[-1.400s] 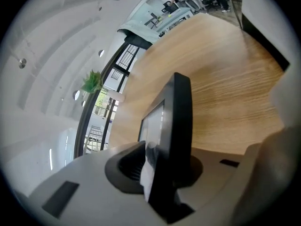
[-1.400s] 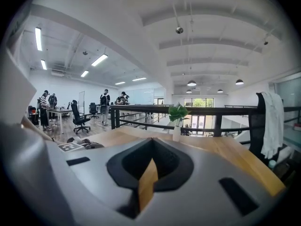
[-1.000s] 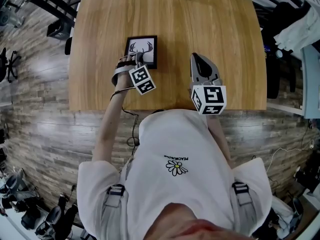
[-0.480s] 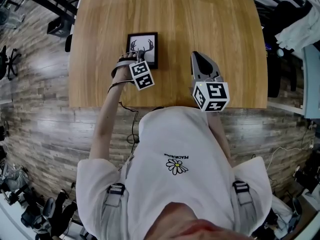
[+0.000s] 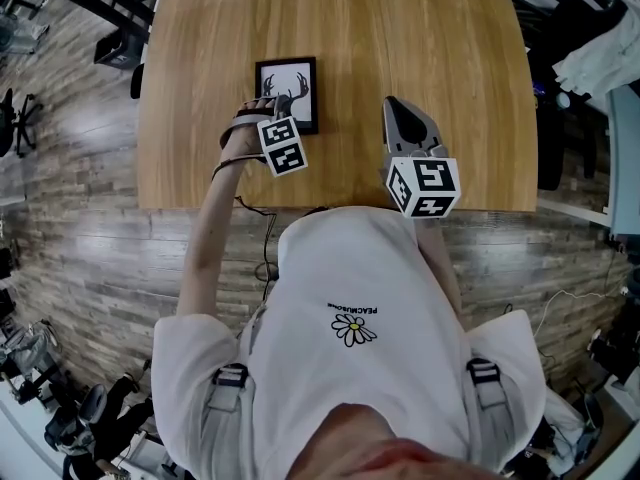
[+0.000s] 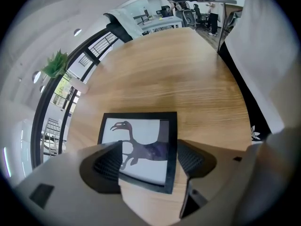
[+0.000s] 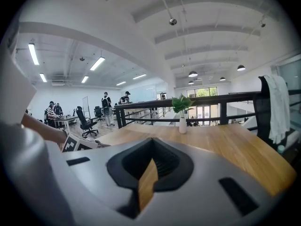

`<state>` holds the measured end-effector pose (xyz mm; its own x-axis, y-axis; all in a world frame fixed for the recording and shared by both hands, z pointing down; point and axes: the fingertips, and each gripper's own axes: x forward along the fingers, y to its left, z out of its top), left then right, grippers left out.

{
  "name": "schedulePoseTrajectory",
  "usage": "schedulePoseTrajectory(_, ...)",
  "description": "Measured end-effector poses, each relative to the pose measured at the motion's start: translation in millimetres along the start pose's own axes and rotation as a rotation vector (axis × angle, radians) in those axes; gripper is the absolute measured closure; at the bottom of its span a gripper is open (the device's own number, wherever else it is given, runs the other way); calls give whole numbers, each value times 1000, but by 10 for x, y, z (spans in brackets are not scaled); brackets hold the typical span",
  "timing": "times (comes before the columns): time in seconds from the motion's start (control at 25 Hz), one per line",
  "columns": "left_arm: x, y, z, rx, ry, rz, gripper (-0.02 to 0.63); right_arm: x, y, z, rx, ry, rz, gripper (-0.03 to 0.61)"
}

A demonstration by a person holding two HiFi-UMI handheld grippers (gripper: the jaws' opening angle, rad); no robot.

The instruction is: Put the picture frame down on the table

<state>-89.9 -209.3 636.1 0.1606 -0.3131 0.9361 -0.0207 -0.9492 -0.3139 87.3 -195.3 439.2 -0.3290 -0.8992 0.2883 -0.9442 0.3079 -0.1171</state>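
Head view: I stand at the long near edge of a wooden table (image 5: pixel 450 88), with both grippers held out over its top.
Picture frame: the picture frame (image 5: pixel 288 93) lies flat on the table. It has a black border round a white print with a dark figure.
Left gripper: my left gripper (image 5: pixel 270 110) is at the picture frame's near left corner. Its marker cube (image 5: pixel 283 146) is just on my side of the frame.
Left gripper's jaws: they are apart and clamped on nothing. In the left gripper view the frame's near end shows in the gap between them and is wider than that gap.
Jaw at that view's left: it covers the frame's near left corner, so I cannot tell whether it touches there.
Jaw at that view's right: it is just beside the frame's right edge. I cannot tell whether it touches or is a sliver apart.
Left hand: my left hand (image 5: pixel 243 133) wraps the gripper's handle, left of the frame's near edge.
Right gripper: my right gripper (image 5: pixel 396 108) hovers to the right of the frame, well apart from it, with its nose pointing away from me.
Right gripper's jaws: they are pressed together, with nothing between them in the right gripper view.
Plant: a small green plant (image 7: pixel 181 105) in a white vase (image 7: pixel 182 125) stands far beyond the frame, on the tabletop.
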Motion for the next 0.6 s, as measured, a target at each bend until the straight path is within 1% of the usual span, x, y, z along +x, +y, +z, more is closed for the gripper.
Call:
schedulePoseTrajectory(0.12, -74, 90, 34, -18, -24, 33, 258, -1, 5, 12, -3, -3, 2, 568)
schedulePoseTrajectory(0.36, -319, 425, 140, -37, -54, 129, 258, -1, 1, 12, -5, -5, 3, 568)
schedulePoseTrajectory(0.52, -577, 716, 260, -119, -124, 202, 259, 6, 13, 43, -26, -15, 0, 568)
schedulePoseTrajectory(0.6, -727, 807, 347, -134, -155, 233, 261, 9, 10, 47, -37, -16, -2, 568)
